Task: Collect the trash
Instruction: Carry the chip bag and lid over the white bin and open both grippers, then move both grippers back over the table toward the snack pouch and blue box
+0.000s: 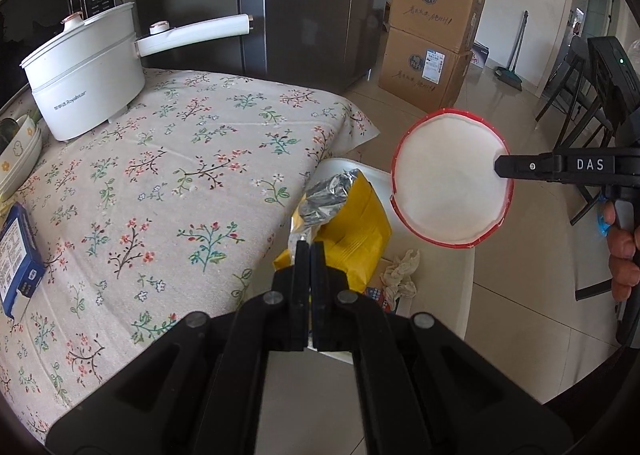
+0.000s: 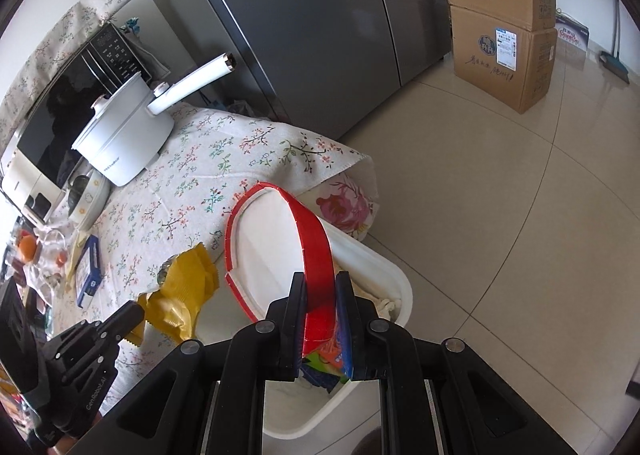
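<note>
My left gripper is shut on a yellow snack bag with a silver foil lining, held over the white trash bin beside the table. The bag also shows in the right wrist view, with the left gripper on it. My right gripper is shut on the rim of a red paper cup with a white inside, held above the bin. In the left wrist view the cup hangs over the bin, pinched by the right gripper.
Crumpled tissue and colourful wrappers lie in the bin. A flowered tablecloth covers the table, with a white electric pot, a blue box and bowls. Cardboard boxes and a fridge stand behind.
</note>
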